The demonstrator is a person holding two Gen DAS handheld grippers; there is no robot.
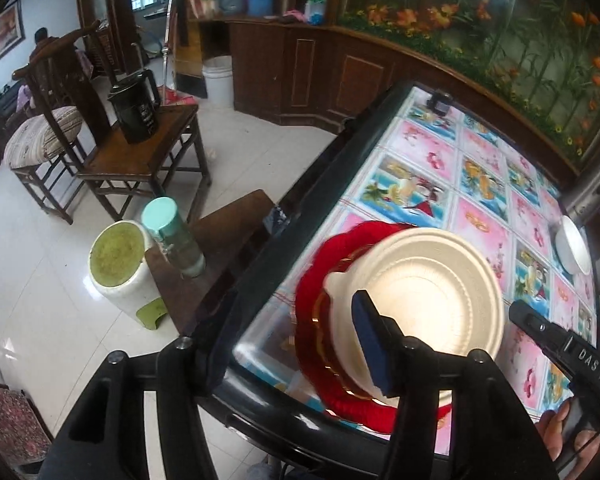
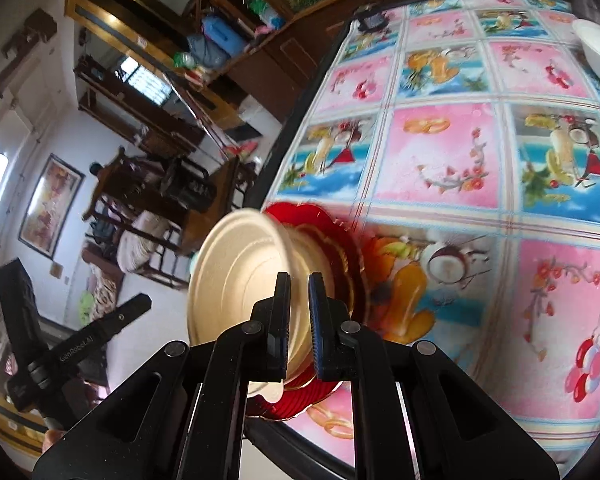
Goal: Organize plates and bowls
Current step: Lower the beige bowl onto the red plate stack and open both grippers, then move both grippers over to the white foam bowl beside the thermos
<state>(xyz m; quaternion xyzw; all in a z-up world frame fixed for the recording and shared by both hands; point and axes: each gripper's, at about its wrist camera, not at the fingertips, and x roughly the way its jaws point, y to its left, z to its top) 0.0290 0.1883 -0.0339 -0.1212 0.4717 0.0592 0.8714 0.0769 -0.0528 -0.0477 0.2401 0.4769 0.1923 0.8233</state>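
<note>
The cream bowl (image 1: pixel 416 312) sits on top of the red plate (image 1: pixel 320 344), and the pair rests on the table (image 1: pixel 480 184) close to its near-left corner, on a cloth printed with pink and blue squares. The red plate has a scalloped rim that shows to the left of and below the bowl. The left gripper (image 1: pixel 436 336) hangs over the bowl with its fingers spread: the blue-padded finger (image 1: pixel 370 344) stands above the bowl's left side, the opposite finger is over the bowl's right rim, and neither pad presses on the bowl. In the right wrist view, the right gripper (image 2: pixel 299 328) has its two fingers drawn nearly together, with the bowl's rim running into the narrow gap between them; whether the pads actually pinch the rim cannot be told from this angle. A white bowl (image 1: pixel 572 246) stands well apart from the cream bowl, at the far-right edge of the table. Off the table's left edge, beside the red plate's corner, a bottle with a teal cap (image 1: pixel 172 236) stands on a dark stool, next to a white bin (image 1: pixel 120 268).
</note>
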